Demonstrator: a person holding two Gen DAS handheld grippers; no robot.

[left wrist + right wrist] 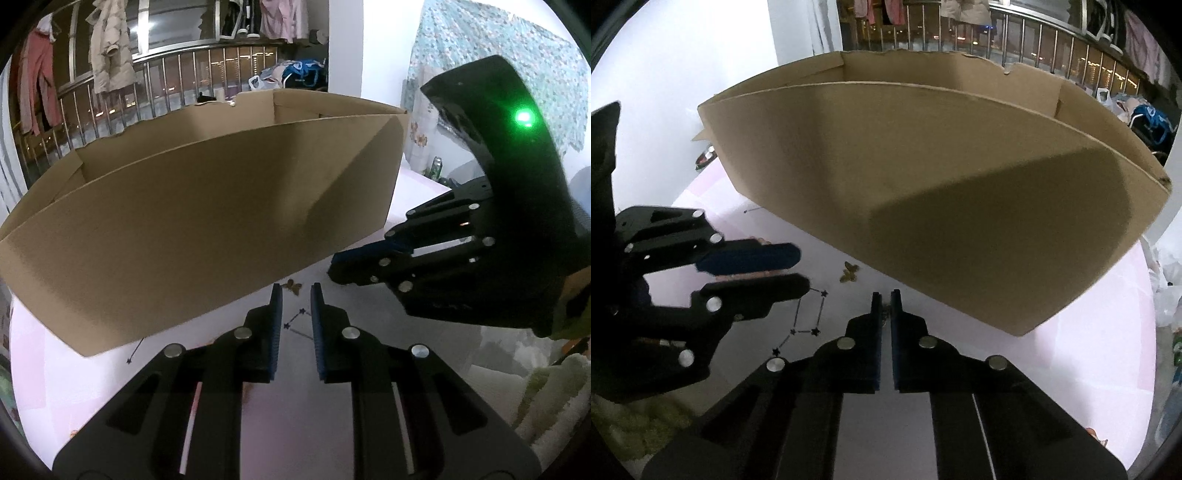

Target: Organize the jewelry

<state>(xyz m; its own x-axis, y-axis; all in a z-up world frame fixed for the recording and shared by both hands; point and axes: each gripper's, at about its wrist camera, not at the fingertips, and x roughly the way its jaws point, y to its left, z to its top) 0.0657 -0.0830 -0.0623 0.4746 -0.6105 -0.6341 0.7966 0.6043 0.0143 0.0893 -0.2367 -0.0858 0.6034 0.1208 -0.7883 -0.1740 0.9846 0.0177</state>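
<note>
Jaws of the right gripper [885, 295] are closed on a small trinket [885, 309]; the left gripper [296, 291] is held narrowly apart near a butterfly charm [291, 286], beside the cardboard box [207, 221].

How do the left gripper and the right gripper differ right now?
The left gripper shows a clear gap between its pads; the right gripper is nearly closed. Nothing sits between the left gripper's tips, whereas something small and dark shows at the right gripper's tips. Both point down at the table by the cardboard box.

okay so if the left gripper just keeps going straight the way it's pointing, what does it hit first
Probably the small gold butterfly piece lying on the pale tabletop just past the left gripper tips, with the cardboard box wall right behind it. Depth is hard to judge through the fisheye.
</note>
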